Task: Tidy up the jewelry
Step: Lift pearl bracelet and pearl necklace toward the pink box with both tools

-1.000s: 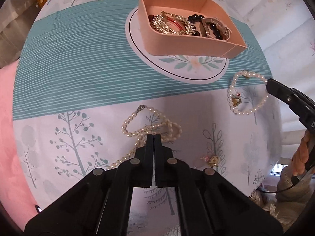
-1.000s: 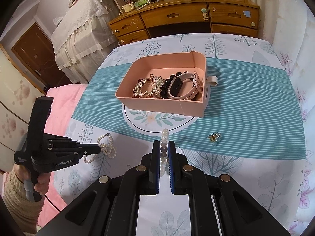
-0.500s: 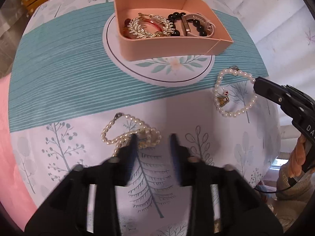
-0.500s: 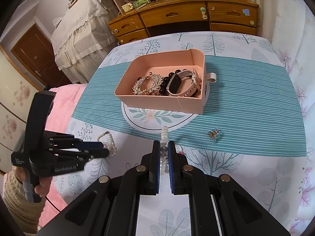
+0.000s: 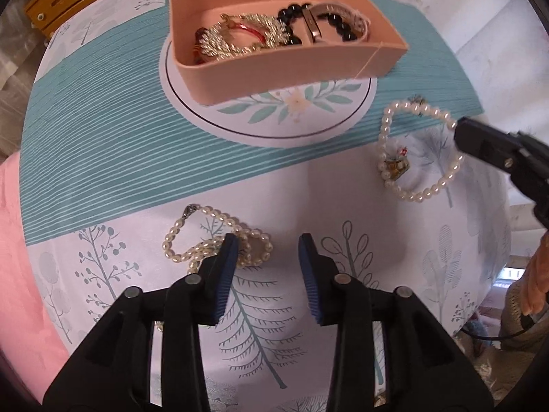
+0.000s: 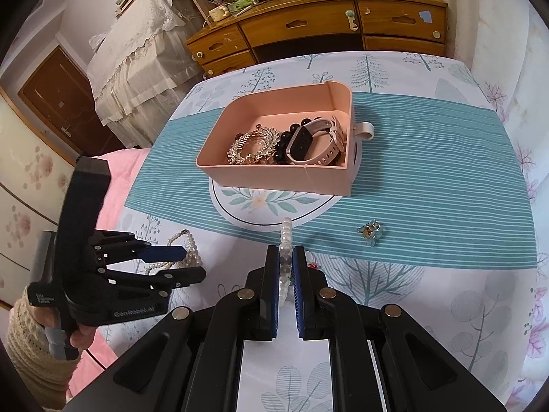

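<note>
A pink tray (image 5: 295,68) (image 6: 274,175) on the patterned cloth holds a gold leaf brooch (image 5: 233,39), black beads and a watch (image 6: 308,144). A pearl necklace (image 5: 219,237) lies bunched on the cloth just ahead of my left gripper (image 5: 268,245), which is open above it; it also shows in the right wrist view (image 6: 187,252). My right gripper (image 6: 285,257) is shut on a pearl bracelet (image 5: 417,151) (image 6: 285,237) that carries a small gold charm (image 5: 396,166). The left gripper shows at the left of the right wrist view (image 6: 171,264).
A small gold and crystal earring (image 6: 370,232) lies on the teal stripe right of the bracelet. A wooden dresser (image 6: 308,31) stands beyond the table. A pink cover (image 5: 20,274) lies off the table's left edge.
My left gripper has opened from shut and drawn back slightly from the pearl necklace, which stays on the cloth. My right gripper stays shut on the pearl bracelet.
</note>
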